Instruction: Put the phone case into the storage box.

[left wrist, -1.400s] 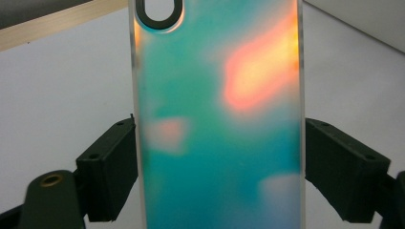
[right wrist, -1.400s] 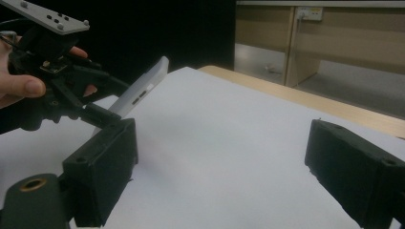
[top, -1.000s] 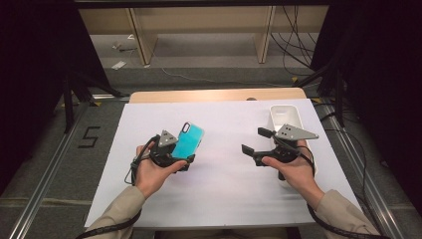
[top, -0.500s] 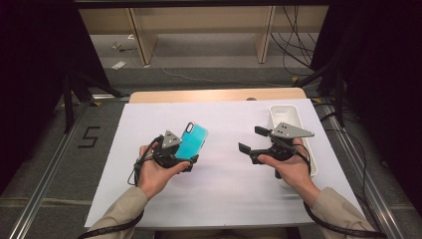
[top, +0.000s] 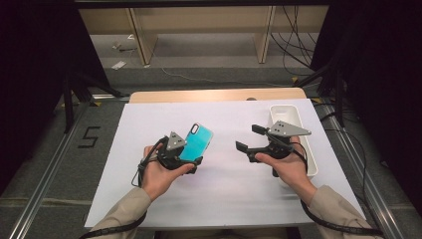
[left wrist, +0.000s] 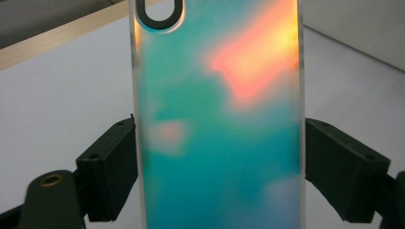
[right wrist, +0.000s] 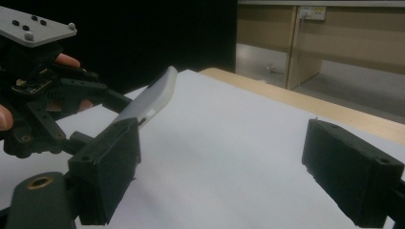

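Since my left gripper (top: 191, 162) clamps the light, stiff, slick phone case (left wrist: 217, 124) by its long edges, my empty right gripper (top: 247, 139), jaws wide, should take the 12 o'clock end.

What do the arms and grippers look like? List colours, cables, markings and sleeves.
Both grippers, left gripper and right gripper, are black, with blocky black jaws. Each carries a grey three-cornered plate with small dark dots and trails a black cable. The person wears tan long sleeves.
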A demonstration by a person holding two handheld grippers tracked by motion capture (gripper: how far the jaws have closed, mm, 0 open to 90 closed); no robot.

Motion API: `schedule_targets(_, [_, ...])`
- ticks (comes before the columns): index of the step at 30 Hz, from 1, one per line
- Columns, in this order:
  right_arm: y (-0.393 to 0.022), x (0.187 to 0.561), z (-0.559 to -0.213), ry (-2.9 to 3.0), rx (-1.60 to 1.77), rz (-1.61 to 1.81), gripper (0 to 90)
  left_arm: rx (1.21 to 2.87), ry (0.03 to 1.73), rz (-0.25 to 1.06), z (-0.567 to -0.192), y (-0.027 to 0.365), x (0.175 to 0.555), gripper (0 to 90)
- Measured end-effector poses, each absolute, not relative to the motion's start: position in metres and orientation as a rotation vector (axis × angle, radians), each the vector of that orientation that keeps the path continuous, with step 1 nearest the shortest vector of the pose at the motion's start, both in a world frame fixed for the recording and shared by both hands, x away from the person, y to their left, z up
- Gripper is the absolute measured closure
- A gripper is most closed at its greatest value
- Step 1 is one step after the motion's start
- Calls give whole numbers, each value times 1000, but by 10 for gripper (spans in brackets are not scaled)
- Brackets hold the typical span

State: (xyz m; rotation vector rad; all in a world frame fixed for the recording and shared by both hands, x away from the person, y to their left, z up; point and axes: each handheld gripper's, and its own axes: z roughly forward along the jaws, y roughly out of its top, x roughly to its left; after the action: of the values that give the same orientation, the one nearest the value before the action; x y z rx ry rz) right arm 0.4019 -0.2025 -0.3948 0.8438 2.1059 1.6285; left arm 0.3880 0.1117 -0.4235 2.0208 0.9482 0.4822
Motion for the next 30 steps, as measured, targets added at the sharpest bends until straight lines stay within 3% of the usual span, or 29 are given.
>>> schedule_targets(30, [-189, 409, -395, 2116, 845, 1642, 147, 2037, 871, 480, -422, 88, 381, 168])
